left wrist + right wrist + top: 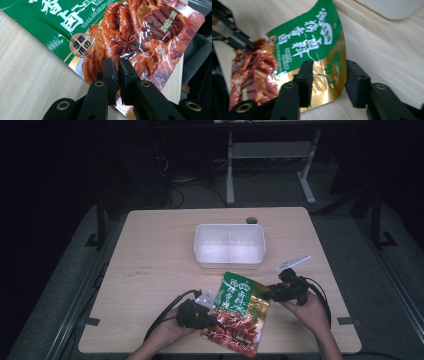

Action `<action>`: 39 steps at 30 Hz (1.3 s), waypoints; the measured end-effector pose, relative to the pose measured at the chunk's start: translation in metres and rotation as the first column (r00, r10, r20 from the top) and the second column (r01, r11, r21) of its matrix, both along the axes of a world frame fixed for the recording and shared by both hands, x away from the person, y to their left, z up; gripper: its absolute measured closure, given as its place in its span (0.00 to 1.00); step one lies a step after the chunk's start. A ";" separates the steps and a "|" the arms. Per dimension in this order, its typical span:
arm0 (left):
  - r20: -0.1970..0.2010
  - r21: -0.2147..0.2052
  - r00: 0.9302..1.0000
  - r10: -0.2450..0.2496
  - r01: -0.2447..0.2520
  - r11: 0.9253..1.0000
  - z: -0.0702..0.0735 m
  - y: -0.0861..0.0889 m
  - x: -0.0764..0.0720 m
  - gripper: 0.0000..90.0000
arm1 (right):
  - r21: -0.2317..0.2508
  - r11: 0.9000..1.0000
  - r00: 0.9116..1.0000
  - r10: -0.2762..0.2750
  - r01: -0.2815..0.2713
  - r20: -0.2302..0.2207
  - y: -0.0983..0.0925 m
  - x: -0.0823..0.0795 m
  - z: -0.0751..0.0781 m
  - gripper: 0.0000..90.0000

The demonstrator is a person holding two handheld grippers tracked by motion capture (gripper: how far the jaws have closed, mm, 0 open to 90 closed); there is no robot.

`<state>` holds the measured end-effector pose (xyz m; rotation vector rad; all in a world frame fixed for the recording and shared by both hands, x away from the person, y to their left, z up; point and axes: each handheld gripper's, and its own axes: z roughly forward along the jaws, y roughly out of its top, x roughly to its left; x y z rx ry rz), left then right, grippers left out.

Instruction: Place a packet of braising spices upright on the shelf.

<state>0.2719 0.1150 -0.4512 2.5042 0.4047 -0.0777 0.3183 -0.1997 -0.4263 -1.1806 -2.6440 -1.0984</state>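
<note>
Near the bench's (150, 250) front edge, mid-width: green-and-red snack pouch (239, 312), bottom corner just over that edge. Clamped on its lower left edge, left gripper (117, 65), jaws nearly together, pinched rim hidden between them. Astride the gold right edge, right gripper (327, 72), jaws apart. Behind, a white tub (229, 245). Dark, hard to read beyond the bench.

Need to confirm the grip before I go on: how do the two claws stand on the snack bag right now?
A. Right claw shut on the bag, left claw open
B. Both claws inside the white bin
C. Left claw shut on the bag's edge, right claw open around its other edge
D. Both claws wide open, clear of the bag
C: the left claw has its jaws pinched on the snack bag, while the right claw straddles the gold edge with a gap.
</note>
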 end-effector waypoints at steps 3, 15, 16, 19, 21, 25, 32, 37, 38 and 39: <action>-0.001 0.000 1.000 0.001 -0.001 1.000 0.000 0.000 0.000 0.94 | -0.012 1.000 1.000 0.028 -0.029 -0.008 0.003 0.000 0.002 0.71; 0.006 0.004 1.000 -0.001 0.001 1.000 0.000 -0.001 0.000 0.94 | -0.076 0.994 0.991 0.071 -0.079 -0.109 0.015 0.018 -0.017 0.76; 0.006 0.004 1.000 -0.001 0.001 1.000 0.000 -0.001 0.000 0.94 | -0.076 0.994 0.991 0.071 -0.079 -0.109 0.015 0.018 -0.017 0.76; 0.011 0.007 1.000 -0.003 0.003 1.000 0.000 -0.001 0.000 0.93 | -0.076 0.994 0.992 0.069 -0.078 -0.110 0.017 0.020 -0.019 0.78; 0.011 0.007 1.000 -0.004 0.003 1.000 0.000 -0.001 0.000 0.93 | -0.077 0.994 0.991 0.069 -0.078 -0.111 0.018 0.020 -0.020 0.79; 0.014 0.008 1.000 -0.005 0.005 1.000 0.000 -0.002 0.000 0.93 | -0.080 0.994 0.993 0.066 -0.074 -0.097 0.020 0.020 -0.022 0.82; 0.017 0.004 1.000 0.000 0.000 1.000 0.001 -0.002 -0.001 0.89 | -0.102 0.993 0.995 0.053 -0.061 -0.080 0.020 0.020 -0.024 0.94; 0.016 -0.005 1.000 0.007 -0.007 1.000 0.002 -0.001 -0.001 0.86 | -0.095 0.994 0.996 0.041 -0.049 -0.080 0.018 0.021 -0.025 0.99; 0.014 -0.010 1.000 0.008 -0.008 1.000 0.003 0.000 -0.001 0.85 | -0.095 0.994 0.996 0.040 -0.048 -0.081 0.018 0.021 -0.024 0.99; 0.014 -0.010 1.000 0.008 -0.008 1.000 0.003 0.000 -0.001 0.85 | -0.094 0.994 0.996 0.041 -0.048 -0.080 0.018 0.021 -0.024 0.99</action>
